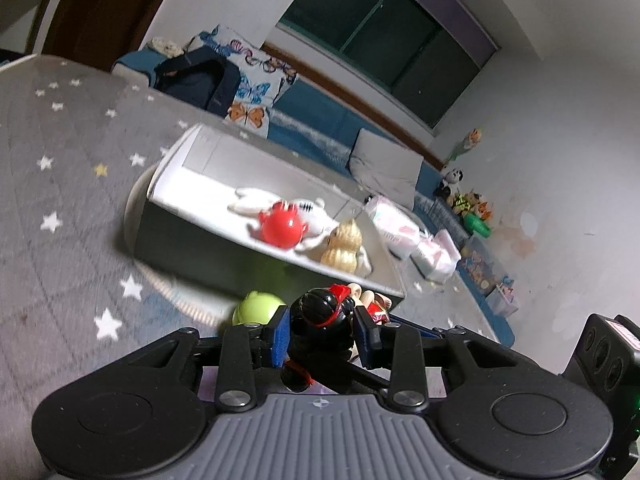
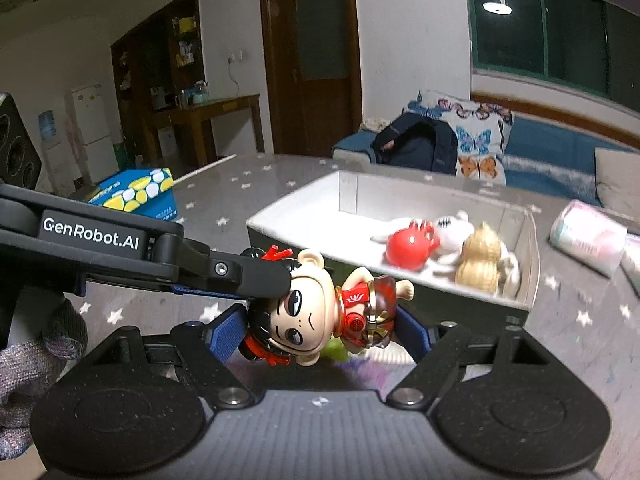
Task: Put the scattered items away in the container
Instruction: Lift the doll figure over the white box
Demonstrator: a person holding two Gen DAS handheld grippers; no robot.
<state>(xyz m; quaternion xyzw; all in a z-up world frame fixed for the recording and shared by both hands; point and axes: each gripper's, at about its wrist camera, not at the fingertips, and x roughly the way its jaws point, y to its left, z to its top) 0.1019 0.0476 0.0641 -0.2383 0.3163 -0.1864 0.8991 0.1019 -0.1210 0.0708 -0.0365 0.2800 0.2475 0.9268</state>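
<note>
My left gripper (image 1: 322, 334) is clamped on the doll (image 1: 324, 316), its blue pads (image 1: 282, 336) pressed against either side of the black-haired head. In the right wrist view the doll (image 2: 320, 312) lies on its side, face toward the camera, red outfit pointing toward the box (image 2: 440, 292). It hangs between the spread fingers of my right gripper (image 2: 320, 336), whose blue pads (image 2: 226, 334) stand apart from it on both sides, so that gripper is open and holds nothing. The left gripper's arm (image 2: 120, 256) reaches in from the left across that view, its tip at the doll's head.

The doll is just in front of the box's near wall (image 1: 200, 256), not inside. A green ball (image 1: 258, 308) lies on the star-patterned rug (image 1: 60, 200) beside my left finger, close to that wall. Inside the box lie a red ball (image 1: 282, 230), a white plush (image 1: 308, 212) and a tan peanut toy (image 1: 344, 246), the three bunched together toward one end. Tissue packs (image 2: 588, 240) lie on the rug past the box.
</note>
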